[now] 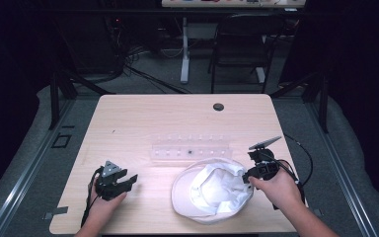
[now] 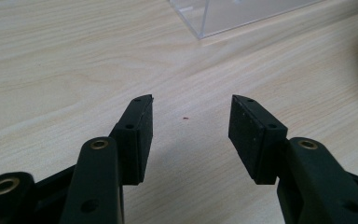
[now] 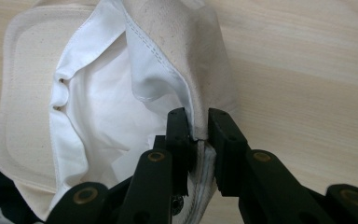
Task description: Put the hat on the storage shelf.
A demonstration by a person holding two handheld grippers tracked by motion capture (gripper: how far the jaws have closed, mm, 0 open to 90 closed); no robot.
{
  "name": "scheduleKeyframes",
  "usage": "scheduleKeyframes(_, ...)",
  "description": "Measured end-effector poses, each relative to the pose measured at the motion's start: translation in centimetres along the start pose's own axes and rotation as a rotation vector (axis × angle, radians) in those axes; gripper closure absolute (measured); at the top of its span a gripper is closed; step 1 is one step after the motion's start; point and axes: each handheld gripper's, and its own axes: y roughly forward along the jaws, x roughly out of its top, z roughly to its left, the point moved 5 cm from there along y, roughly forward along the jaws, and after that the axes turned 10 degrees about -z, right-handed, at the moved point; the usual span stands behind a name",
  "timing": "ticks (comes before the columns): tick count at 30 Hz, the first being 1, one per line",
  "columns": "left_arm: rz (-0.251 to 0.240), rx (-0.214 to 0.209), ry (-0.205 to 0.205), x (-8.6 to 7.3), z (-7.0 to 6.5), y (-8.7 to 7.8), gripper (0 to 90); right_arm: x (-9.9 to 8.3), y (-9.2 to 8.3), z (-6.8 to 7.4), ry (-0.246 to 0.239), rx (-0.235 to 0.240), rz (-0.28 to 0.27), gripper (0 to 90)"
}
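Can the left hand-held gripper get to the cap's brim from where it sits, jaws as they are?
Probably yes. The left hand-held gripper is open and empty, with bare table between it and the cap. The brim's near edge faces it, and the right hand-held gripper pinches the opposite side.

overhead forward-down view, two close gripper views
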Motion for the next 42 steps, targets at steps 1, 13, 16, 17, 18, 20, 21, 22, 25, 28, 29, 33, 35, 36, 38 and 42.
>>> scheduleKeyframes(1, 0.0, 0.0, 0.0, 0.0, 0.0, 0.0, 50.3, 0.2, 0.0, -0.1, -0.01, -0.011, 0.011, 79.9)
scheduleKeyframes(13, 0.0, -0.003, 0.0, 0.0, 0.0, 0.0, 50.3, 2.4, -0.6, 0.4, 0.038, -0.063, 0.085, 81.6)
scheduleKeyframes(16, 0.001, -0.004, -0.004, 0.0, -0.1, 0.0, 50.3, 2.8, -0.8, 0.4, 0.04, -0.067, 0.101, 81.6)
scheduleKeyframes(17, 0.001, -0.004, -0.004, 0.0, -0.1, 0.0, 50.3, 3.0, -1.0, 0.4, 0.038, -0.06, 0.122, 81.6)
scheduleKeyframes(18, 0.002, -0.005, -0.002, 0.0, -0.1, 0.0, 50.3, 3.1, -1.1, 0.4, 0.039, -0.06, 0.122, 81.6)
scheduleKeyframes(20, 0.002, -0.004, -0.001, 0.0, -0.1, 0.0, 50.3, 3.3, -1.2, 0.5, 0.064, -0.048, 0.122, 81.5)
scheduleKeyframes(21, 0.001, -0.004, -0.001, 0.0, -0.1, 0.0, 50.3, 3.3, -1.3, 0.5, 0.064, -0.045, 0.131, 81.5)
scheduleKeyframes(22, 0.001, -0.004, -0.001, 0.0, -0.1, 0.0, 50.3, 3.4, -1.3, 0.7, 0.081, -0.042, 0.118, 81.4)
scheduleKeyframes(25, 0.006, -0.006, 0.002, 0.0, -0.1, 0.0, 50.3, 3.6, -1.7, 0.6, 0.073, -0.043, 0.152, 81.4)
scheduleKeyframes(28, 0.012, -0.011, 0.002, 0.0, -0.1, 0.0, 50.3, 4.0, -2.2, 0.5, 0.073, -0.049, 0.178, 81.5)
scheduleKeyframes(29, 0.013, -0.011, 0.004, 0.0, -0.1, 0.0, 50.3, 4.0, -2.3, 0.6, 0.086, -0.045, 0.175, 81.6)
scheduleKeyframes(33, 0.016, -0.012, 0.003, -0.1, -0.1, 0.0, 50.3, 4.7, -3.0, 0.7, 0.102, -0.037, 0.172, 81.6)
scheduleKeyframes(35, 0.016, -0.012, 0.002, -0.1, -0.1, 0.0, 50.3, 4.9, -3.0, 0.8, 0.12, -0.043, 0.155, 81.6)
scheduleKeyframes(36, 0.011, -0.012, 0.0, 0.0, -0.1, 0.0, 50.3, 5.2, -3.4, 0.9, 0.117, -0.044, 0.15, 81.6)
scheduleKeyframes(38, 0.013, -0.012, 0.001, 0.0, -0.1, 0.0, 50.3, 5.5, -3.7, 1.0, 0.106, -0.044, 0.162, 81.5)
scheduleKeyframes(42, 0.015, -0.012, 0.003, 0.0, -0.1, 0.0, 50.3, 5.8, -4.2, 1.4, 0.103, -0.054, 0.16, 81.5)
